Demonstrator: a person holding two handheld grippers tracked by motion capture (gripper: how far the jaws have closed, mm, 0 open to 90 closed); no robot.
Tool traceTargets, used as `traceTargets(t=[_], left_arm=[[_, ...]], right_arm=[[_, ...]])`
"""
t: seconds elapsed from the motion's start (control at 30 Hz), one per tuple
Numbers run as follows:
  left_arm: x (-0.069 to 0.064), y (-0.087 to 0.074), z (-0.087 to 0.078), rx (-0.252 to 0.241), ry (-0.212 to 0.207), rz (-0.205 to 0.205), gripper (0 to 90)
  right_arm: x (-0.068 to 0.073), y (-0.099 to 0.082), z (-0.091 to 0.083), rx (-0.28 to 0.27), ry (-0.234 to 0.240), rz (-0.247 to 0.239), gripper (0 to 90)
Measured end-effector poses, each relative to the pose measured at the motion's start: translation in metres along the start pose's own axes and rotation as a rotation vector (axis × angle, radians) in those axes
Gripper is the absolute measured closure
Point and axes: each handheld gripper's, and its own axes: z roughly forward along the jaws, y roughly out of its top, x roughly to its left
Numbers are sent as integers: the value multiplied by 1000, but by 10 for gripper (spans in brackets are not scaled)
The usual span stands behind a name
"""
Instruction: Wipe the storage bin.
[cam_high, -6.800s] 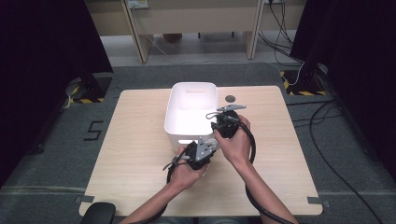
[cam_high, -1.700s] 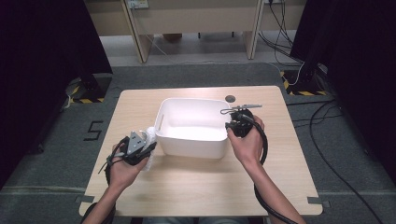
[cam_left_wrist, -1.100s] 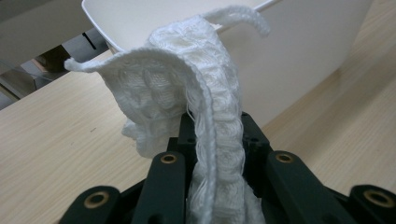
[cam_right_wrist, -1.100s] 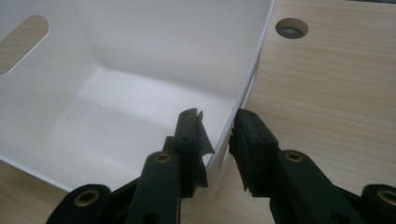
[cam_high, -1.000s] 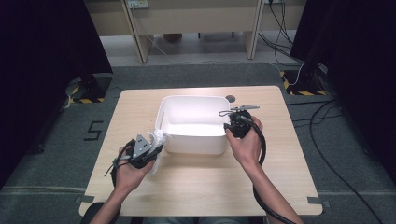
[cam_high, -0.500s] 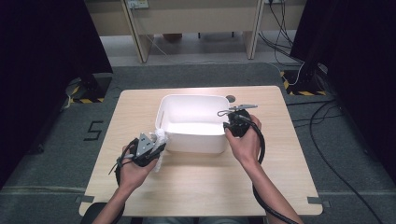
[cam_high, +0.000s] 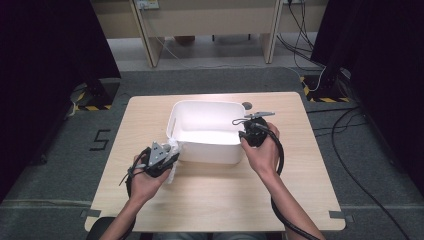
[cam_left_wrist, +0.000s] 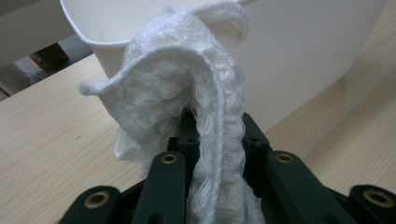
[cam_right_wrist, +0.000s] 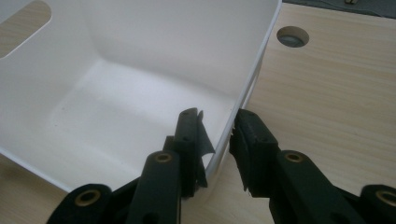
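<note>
Left gripper (cam_high: 167, 159), jaws clamped on a white cloth (cam_left_wrist: 187, 98), sits just beside the tub's (cam_high: 207, 150) near-left corner; right gripper (cam_right_wrist: 217, 135) pinches the right wall.

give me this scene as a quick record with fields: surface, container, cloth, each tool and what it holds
surface: light wooden table
container: white plastic bin, upright, nothing seen inside
cloth: white knitted cloth, outside the bin by its near left corner
left tool: shut on the cloth
right tool: one jaw inside and one outside the bin's right wall, at the rim
other: round hole in the table beyond the bin
</note>
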Motion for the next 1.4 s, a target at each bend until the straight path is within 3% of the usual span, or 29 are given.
traceTargets(t=[0.33, 0.63, 0.67, 1.4], left_arm=[[-2, -3, 7, 16, 4, 21, 755], [-4, -8, 11, 30, -9, 13, 756], [-3, -8, 11, 28, -10, 29, 756], [-5, -19, 22, 85, -26, 9, 755]], right_arm=[[0, 0, 0, -3, 6, -7, 716], [1, 0, 0, 1, 10, -13, 714], [1, 1, 0, 2, 9, -13, 714], [0, 1, 0, 1, 18, -11, 715]])
